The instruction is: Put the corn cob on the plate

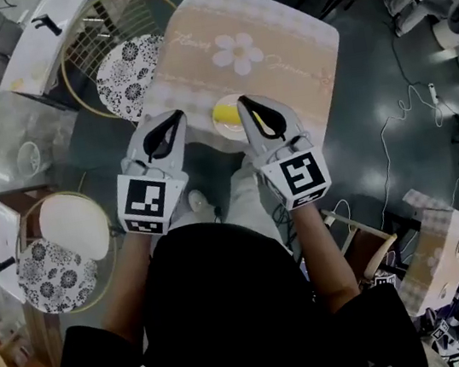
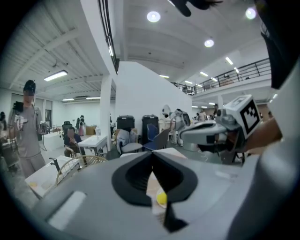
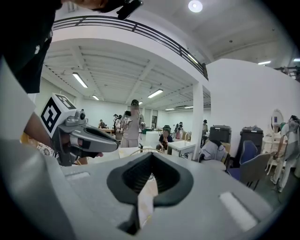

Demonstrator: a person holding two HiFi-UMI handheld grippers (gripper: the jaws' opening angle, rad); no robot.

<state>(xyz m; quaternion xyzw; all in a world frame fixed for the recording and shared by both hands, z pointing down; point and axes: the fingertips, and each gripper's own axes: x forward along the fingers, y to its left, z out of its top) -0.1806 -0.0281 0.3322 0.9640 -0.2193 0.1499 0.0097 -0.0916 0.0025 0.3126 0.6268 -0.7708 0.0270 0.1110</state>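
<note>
Where the closed, empty right gripper [image 1: 244, 102] overlaps frame centre, corn cob [image 1: 225, 118] and plate [image 1: 227, 136] are half hidden; left gripper [image 1: 178, 117] likewise closed, empty.

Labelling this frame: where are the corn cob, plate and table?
corn cob [image 1: 226, 117]: head view, yellow middle.
plate [image 1: 227, 136]: head view, near white rim.
table [image 1: 283, 83]: head view, bare patterned top.

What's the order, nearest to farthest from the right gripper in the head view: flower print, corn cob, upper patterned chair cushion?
1. The corn cob, just left of the right gripper tips.
2. The flower print, farther up on the table.
3. The patterned chair cushion, off the table's left edge.
</note>
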